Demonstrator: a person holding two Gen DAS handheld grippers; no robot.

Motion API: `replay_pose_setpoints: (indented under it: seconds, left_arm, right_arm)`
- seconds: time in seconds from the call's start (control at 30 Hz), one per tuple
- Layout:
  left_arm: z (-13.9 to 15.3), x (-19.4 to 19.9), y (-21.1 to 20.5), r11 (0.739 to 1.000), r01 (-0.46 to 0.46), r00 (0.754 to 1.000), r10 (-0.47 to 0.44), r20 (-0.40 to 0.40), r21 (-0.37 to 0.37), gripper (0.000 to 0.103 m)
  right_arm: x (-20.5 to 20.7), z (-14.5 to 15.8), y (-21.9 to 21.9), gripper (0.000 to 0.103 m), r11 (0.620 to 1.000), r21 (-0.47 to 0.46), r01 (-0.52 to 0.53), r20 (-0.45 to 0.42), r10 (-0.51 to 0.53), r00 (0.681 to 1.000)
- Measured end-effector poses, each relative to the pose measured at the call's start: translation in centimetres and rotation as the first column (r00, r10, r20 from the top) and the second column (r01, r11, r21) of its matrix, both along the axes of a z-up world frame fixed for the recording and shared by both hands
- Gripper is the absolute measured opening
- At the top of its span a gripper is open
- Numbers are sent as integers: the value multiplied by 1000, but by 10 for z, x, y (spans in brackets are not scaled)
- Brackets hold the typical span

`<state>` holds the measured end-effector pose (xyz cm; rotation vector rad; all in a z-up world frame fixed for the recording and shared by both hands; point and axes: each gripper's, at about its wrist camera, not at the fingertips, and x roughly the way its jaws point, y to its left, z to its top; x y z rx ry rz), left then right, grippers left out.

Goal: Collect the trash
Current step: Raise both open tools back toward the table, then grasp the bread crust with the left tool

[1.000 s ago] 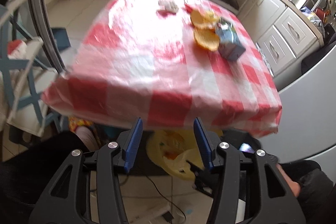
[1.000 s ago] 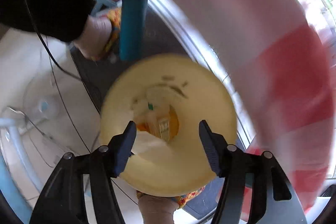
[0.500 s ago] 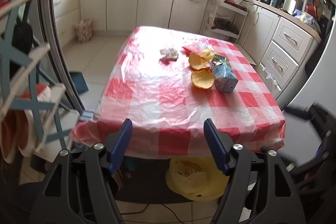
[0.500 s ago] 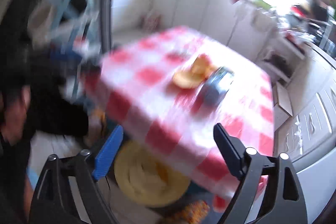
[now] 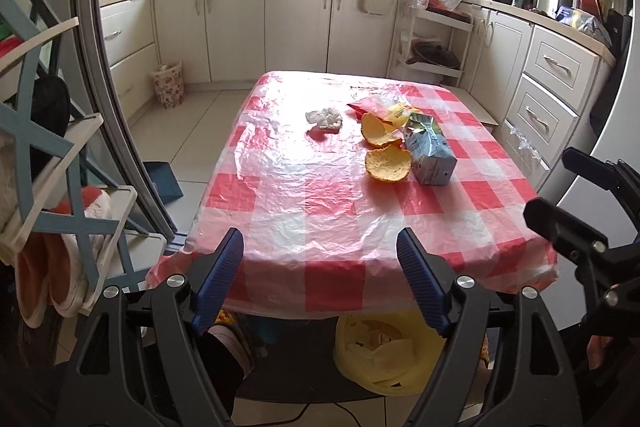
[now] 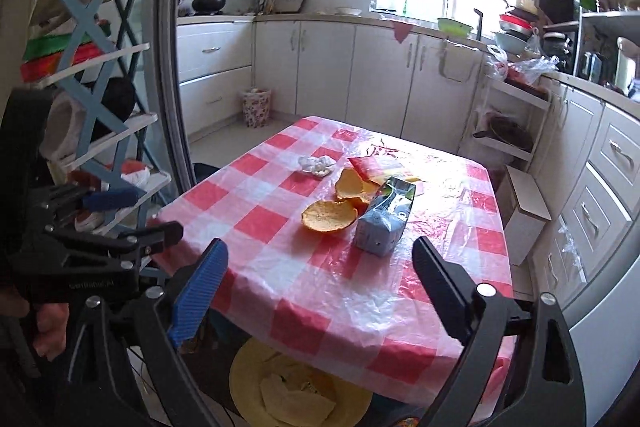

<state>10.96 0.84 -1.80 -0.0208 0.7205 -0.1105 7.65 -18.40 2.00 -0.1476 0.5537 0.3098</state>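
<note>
On the red-checked table (image 5: 320, 211) lie a blue-grey drink carton (image 5: 430, 157), two orange peel halves (image 5: 387, 165), a red and yellow snack wrapper (image 5: 380, 107) and a crumpled white tissue (image 5: 324, 118). A yellow-lined trash bin (image 5: 384, 351) with trash inside stands on the floor under the table's near edge. My left gripper (image 5: 320, 279) is open and empty at the near edge. My right gripper (image 6: 316, 291) is open and empty, short of the carton (image 6: 382, 223), peels (image 6: 330, 215) and tissue (image 6: 316, 165); the bin (image 6: 296, 387) is below it.
A blue and white shelf rack (image 5: 52, 155) stands at the left beside a grey door frame (image 5: 108, 75). White cabinets (image 5: 548, 95) run along the right and back. A small floral basket (image 5: 168, 85) sits on the floor behind the table.
Both grippers rose from the bin under the table and now look across the tabletop. The right gripper swung up from over the bin and opened wider.
</note>
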Motion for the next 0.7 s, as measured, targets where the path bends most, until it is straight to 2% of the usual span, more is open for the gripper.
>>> replay_pose_setpoints:
  seconds: [0.43, 0.53, 0.7]
  left_arm:
    - [-3, 18, 5, 1000, 2, 1000, -2, -25, -14, 77]
    - [-5, 29, 3, 1000, 16, 999, -17, -45, -24, 78]
    - [-15, 52, -8, 998, 54, 993, -58, -100, -42, 80]
  right_arm:
    - [26, -4, 5, 92, 998, 41, 39, -21, -38, 999]
    - [42, -5, 0, 92, 994, 88, 71, -41, -68, 997]
    - [75, -11, -21, 92, 971, 187, 148, -125, -126, 984]
